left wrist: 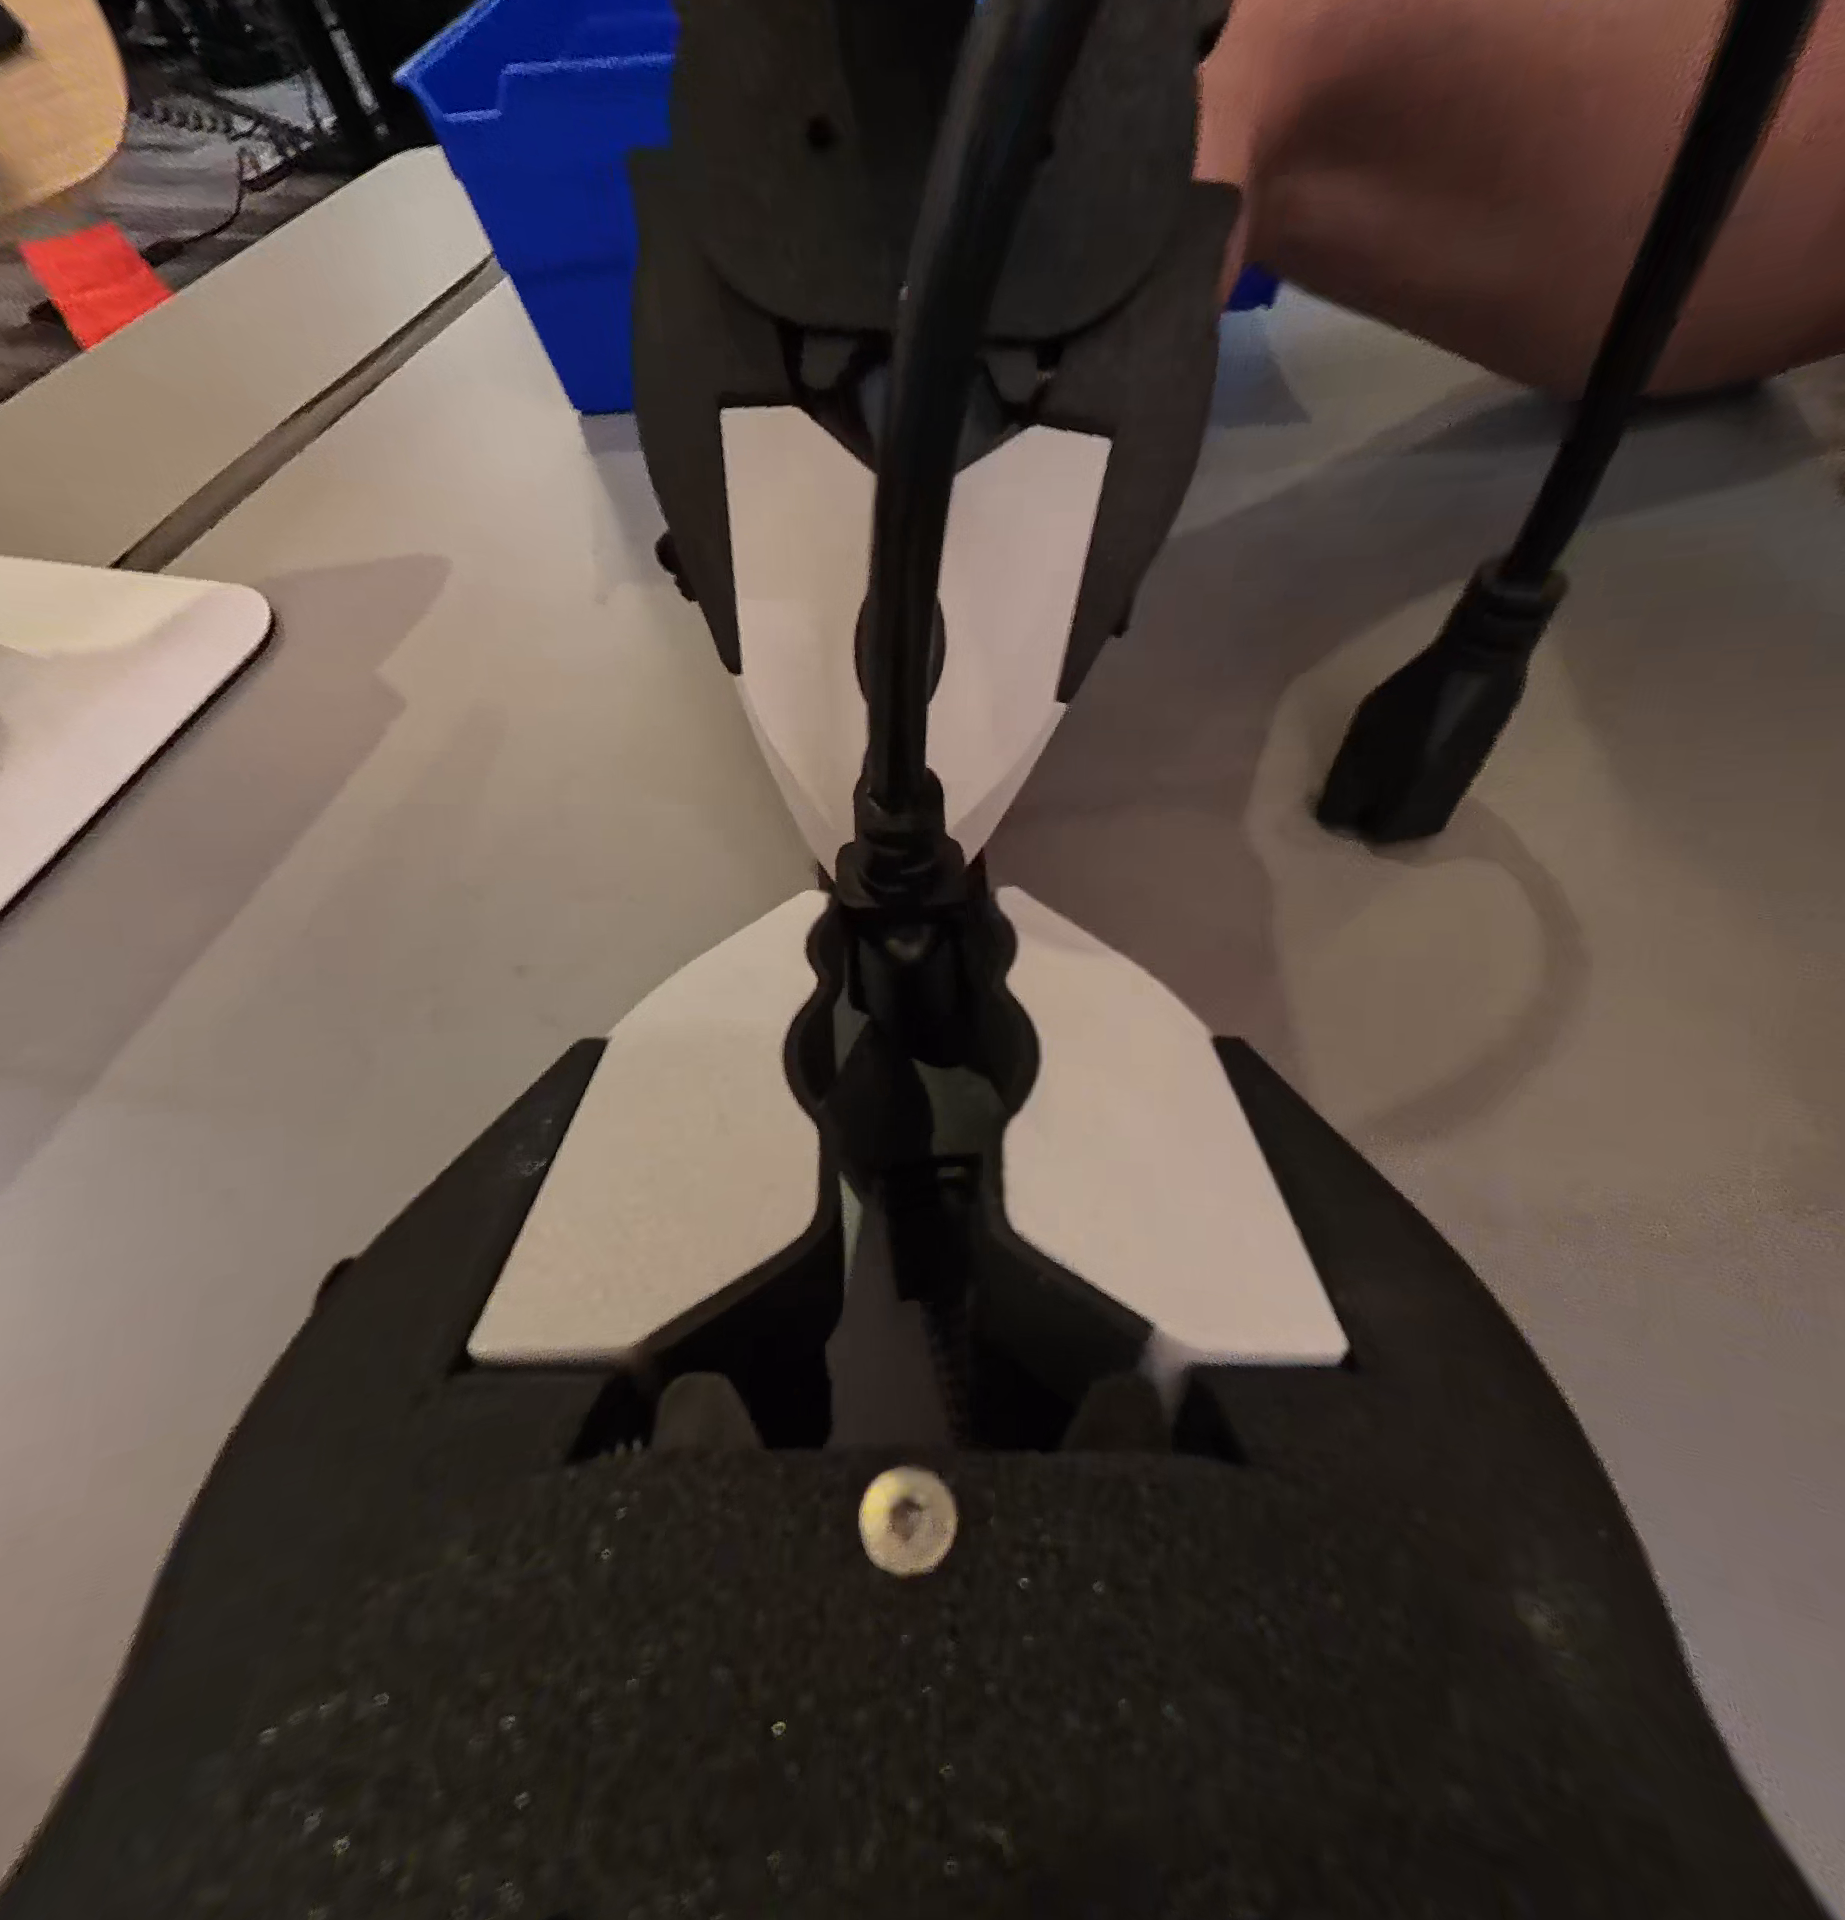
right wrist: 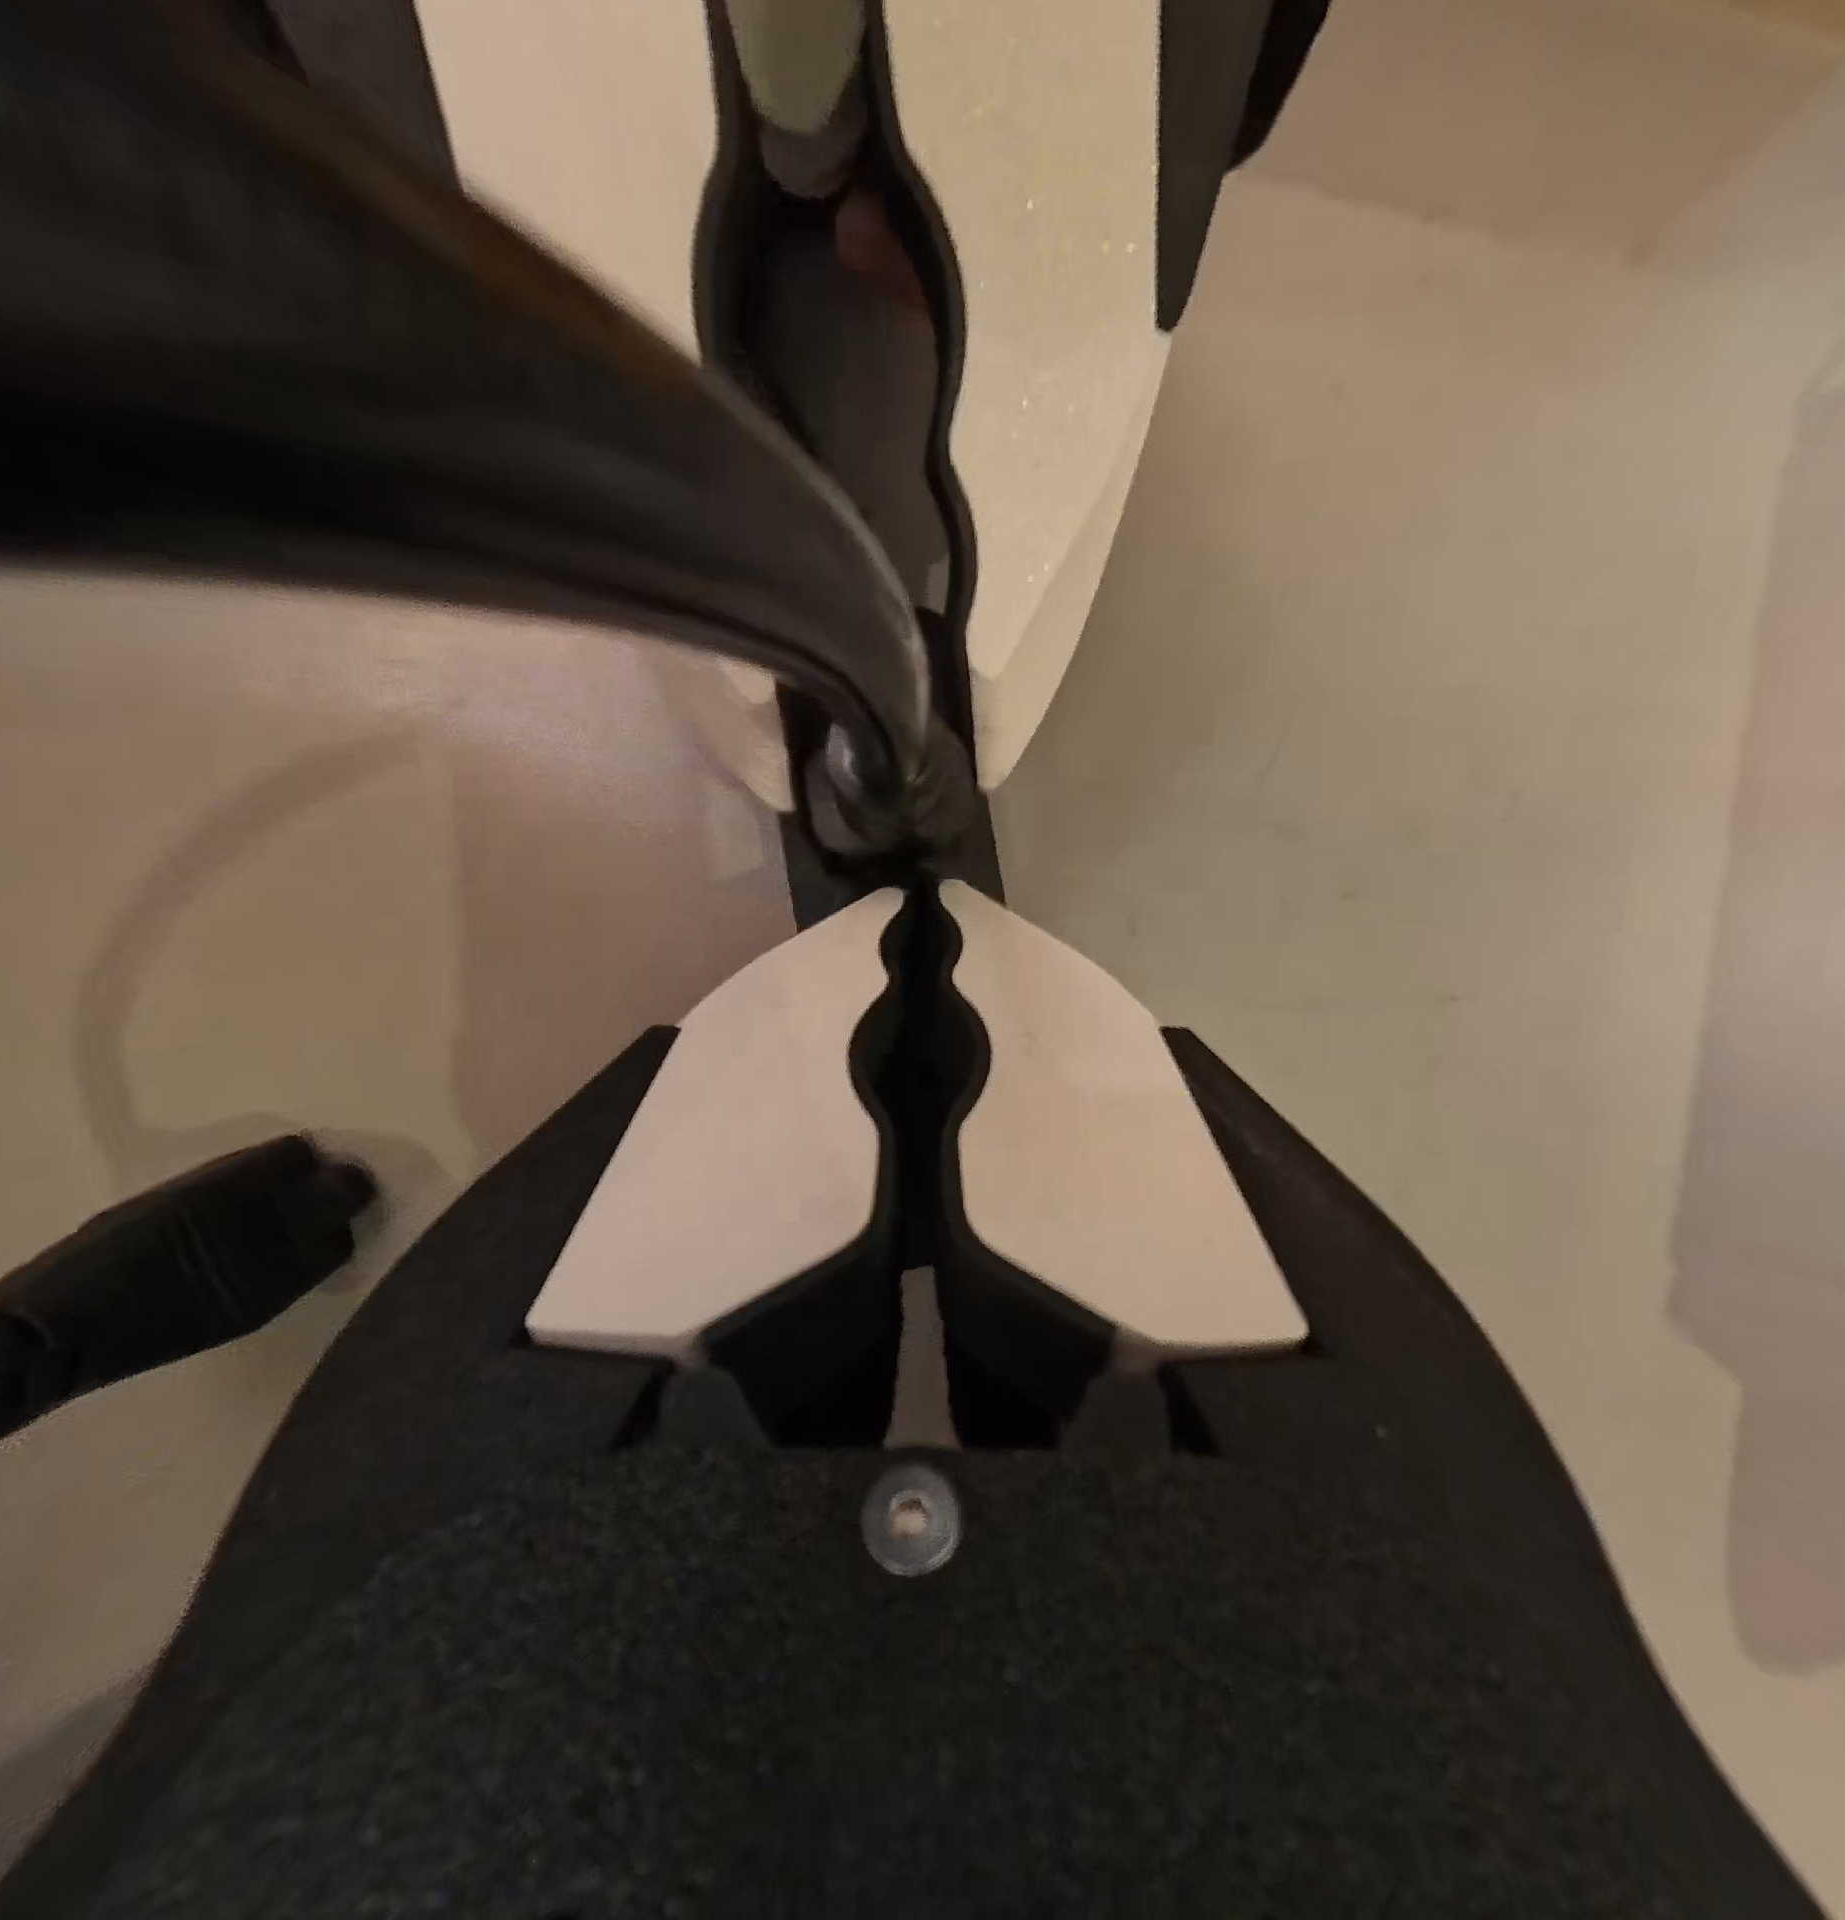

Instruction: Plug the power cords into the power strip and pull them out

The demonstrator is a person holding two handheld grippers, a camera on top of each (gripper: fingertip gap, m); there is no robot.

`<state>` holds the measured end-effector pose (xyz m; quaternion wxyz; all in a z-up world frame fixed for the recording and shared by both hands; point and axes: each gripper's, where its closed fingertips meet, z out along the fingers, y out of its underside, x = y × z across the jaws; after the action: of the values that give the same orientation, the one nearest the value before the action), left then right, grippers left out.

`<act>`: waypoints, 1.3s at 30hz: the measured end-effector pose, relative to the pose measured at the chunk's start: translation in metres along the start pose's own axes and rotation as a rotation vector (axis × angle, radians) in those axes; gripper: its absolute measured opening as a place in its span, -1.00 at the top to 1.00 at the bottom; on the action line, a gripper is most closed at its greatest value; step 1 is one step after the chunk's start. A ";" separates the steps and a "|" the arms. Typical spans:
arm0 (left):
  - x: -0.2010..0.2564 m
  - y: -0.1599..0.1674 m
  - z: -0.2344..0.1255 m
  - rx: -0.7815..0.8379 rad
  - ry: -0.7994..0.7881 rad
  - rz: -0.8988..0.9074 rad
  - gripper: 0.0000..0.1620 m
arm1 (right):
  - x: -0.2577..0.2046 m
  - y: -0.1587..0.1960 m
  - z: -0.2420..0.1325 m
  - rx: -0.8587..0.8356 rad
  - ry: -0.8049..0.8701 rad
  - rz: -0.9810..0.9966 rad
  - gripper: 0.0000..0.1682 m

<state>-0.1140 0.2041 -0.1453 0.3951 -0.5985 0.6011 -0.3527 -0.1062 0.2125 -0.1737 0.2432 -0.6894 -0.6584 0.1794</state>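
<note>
Fingers (left wrist: 710, 1039) of both grippers, left gripper (left wrist: 902, 914) and right gripper (right wrist: 923, 894), clenched one black cord plug (left wrist: 897, 894) above the grey surface (left wrist: 482, 831), a second plug (left wrist: 1437, 707) lying nearby.

Grippers: two, the left gripper (left wrist: 902, 914) near and the right gripper (left wrist: 897, 831) opposite it, tips meeting. Black cords: two, one cord (left wrist: 913, 499) between the gripper tips, a second cord (left wrist: 1666, 312) at far right. Plugs on the table: one plug (left wrist: 1437, 717), right. Blue bins: one bin (left wrist: 544, 197), far. White pads: one pad (left wrist: 87, 707), left. Red patches on the floor: one red patch (left wrist: 92, 281), far left.
</note>
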 end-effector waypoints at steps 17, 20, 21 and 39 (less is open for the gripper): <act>0.076 -0.051 -0.119 0.277 -0.192 -0.379 0.44 | -0.035 0.050 -0.118 0.344 0.697 0.642 0.50; 0.122 -0.041 -0.116 0.203 -0.218 -0.420 0.43 | -0.076 0.053 -0.131 0.441 0.802 0.695 0.52; 0.132 -0.031 -0.114 0.165 -0.268 -0.407 0.43 | -0.091 0.052 -0.130 0.477 0.812 0.706 0.52; 0.106 0.069 -0.118 -0.129 -0.615 -0.522 0.28 | -0.175 0.033 -0.096 0.449 0.807 0.521 0.54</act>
<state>-0.2472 0.0954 -0.1613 0.4153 -0.8320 0.3040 -0.2072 -0.0368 0.0288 -0.1264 0.5663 -0.7753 -0.2647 0.0907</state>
